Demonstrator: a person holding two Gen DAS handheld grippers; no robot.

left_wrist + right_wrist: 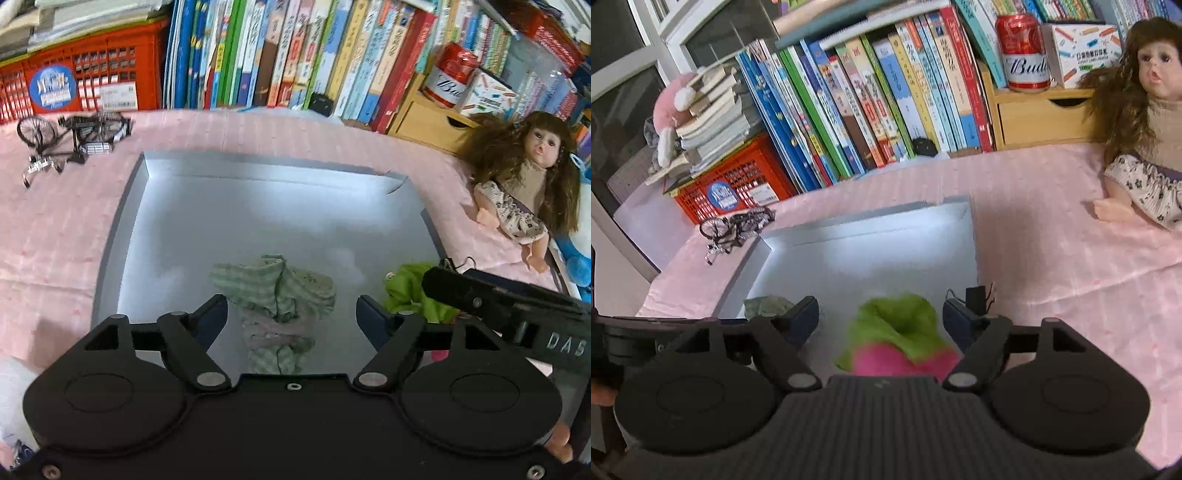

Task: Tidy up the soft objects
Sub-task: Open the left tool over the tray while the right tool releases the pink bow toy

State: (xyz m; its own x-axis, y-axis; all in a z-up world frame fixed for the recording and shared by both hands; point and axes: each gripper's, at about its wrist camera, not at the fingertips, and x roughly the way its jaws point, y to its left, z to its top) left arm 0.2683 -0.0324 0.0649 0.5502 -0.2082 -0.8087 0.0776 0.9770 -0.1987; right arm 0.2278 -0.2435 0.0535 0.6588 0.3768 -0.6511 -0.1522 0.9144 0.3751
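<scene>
Pink-clothed desk [55,236] – grey tray [258,206] | left gripper [291,314] fingers wide over checked cloth [277,295] | right gripper [881,314] fingers wide – green-pink cloth [897,339] between, near tray's front edge

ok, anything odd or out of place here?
The model bicycle lies tipped over on the pink cloth beside the grey box. The checked sock bundle and green-pink cloth lie crumpled in the box, not folded. No spills or damage visible.
</scene>
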